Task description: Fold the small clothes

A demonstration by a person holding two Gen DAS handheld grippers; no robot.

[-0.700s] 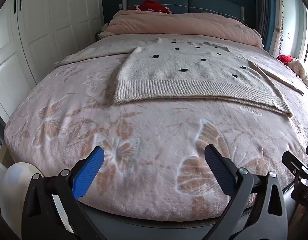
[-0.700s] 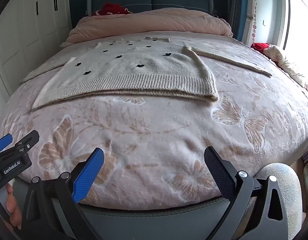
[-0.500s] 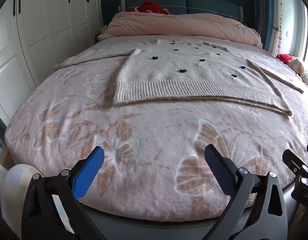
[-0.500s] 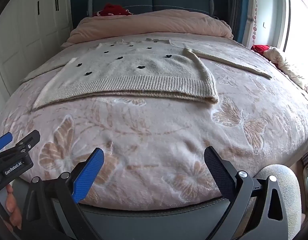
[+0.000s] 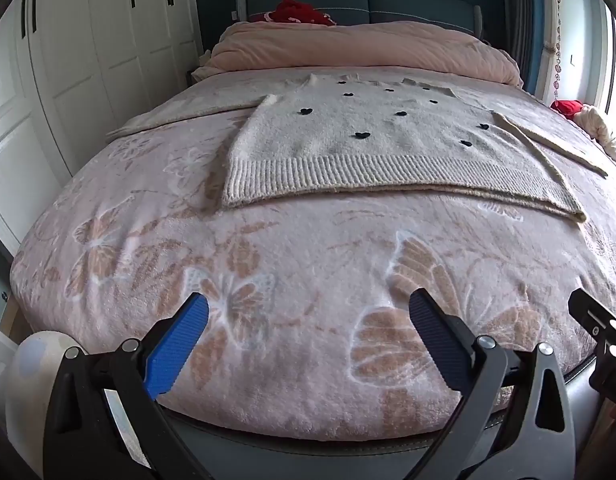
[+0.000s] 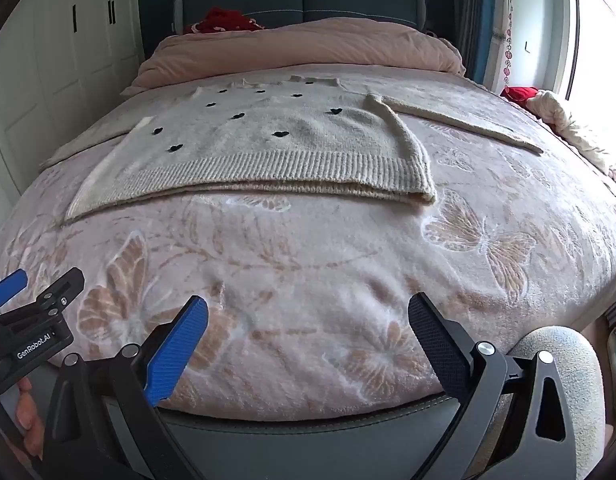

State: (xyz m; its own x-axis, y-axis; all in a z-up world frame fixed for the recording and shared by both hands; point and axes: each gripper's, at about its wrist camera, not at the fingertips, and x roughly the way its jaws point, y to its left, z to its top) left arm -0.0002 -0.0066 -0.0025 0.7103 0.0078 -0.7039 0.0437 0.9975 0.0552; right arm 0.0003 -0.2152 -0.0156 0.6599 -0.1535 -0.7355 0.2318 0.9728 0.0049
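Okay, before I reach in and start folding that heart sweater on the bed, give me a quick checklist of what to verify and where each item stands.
1. Left gripper open and empty: ok.
2. Right gripper open and empty: ok.
3. Sweater lying flat on the blanket, hem toward you: ok.
4. Both sleeves spread out to the sides: ok.
5. Nothing lying on the sweater: ok.
6. Grippers at the sweater: not ok, both hang near the foot of the bed, short of the hem.

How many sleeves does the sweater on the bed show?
2: one sleeve lies out to the sweater's left in view, the other sleeve to its right.
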